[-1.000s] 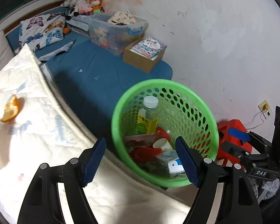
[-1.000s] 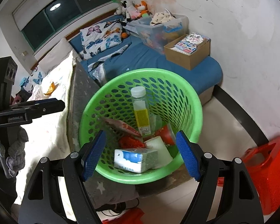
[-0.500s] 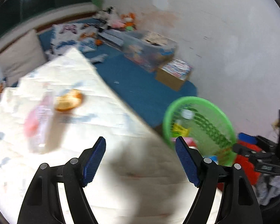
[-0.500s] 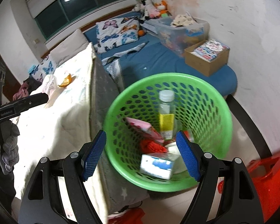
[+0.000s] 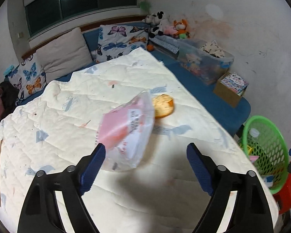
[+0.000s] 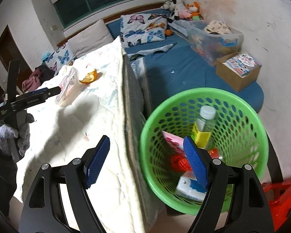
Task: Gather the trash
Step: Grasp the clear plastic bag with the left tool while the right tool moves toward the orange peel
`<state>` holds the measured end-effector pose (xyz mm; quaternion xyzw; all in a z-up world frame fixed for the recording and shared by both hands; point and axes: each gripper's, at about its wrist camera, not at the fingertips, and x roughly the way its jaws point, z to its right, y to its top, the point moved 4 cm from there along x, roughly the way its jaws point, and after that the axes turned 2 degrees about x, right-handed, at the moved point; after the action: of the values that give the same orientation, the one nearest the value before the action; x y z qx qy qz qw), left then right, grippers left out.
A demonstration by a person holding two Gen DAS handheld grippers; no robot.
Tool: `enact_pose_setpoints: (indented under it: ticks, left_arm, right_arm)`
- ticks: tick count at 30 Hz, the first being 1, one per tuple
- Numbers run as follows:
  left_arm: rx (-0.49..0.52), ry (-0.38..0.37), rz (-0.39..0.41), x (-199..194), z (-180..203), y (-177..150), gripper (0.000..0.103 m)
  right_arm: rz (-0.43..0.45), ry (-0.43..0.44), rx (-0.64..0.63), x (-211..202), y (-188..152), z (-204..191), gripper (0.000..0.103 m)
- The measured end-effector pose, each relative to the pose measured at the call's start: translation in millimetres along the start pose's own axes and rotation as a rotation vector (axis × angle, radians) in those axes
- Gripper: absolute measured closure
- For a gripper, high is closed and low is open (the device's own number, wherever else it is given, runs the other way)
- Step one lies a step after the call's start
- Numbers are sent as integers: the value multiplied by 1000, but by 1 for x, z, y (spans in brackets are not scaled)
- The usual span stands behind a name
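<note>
Green plastic marks the perforated trash basket (image 6: 203, 151), standing on the floor at the bed's edge and already holding a capped bottle (image 6: 204, 124), a blue-and-white carton (image 6: 190, 189) and red scraps. Above the cream quilt (image 5: 83, 101) the left gripper (image 5: 145, 161) has just been widening its jaws; they stand spread, and a clear pink-tinted wrapper (image 5: 126, 130) lies just ahead of the left blue pad, overlapping its tip in the left wrist view, though whether the two touch cannot be told. An orange peel (image 5: 163, 105) rests on the quilt beside the wrapper. The right gripper (image 6: 146, 159) hovers with its jaws apart and nothing between them, one finger over the quilt, the other over the basket. A gloved hand (image 6: 13, 137) grips the left tool's handle at the right wrist view's left edge.
</note>
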<state>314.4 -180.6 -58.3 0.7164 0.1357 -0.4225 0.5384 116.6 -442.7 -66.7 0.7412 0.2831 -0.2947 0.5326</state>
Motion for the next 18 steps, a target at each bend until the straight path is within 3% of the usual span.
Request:
enact_pose_setpoints:
  ticks: [10,14,18]
  left_arm:
    - [-6,40,-53,36,-17,-5,17]
    - [-27,10,-60,44,-25,-5,39]
    - [-40,-4,-45,43,-32,-7,48]
  right_arm:
    - [-30,31,-73,32,20,-36,25]
    - [-43,34,-102,48,28,-50,25]
    - [-48,41,-132,62,38,-63,25]
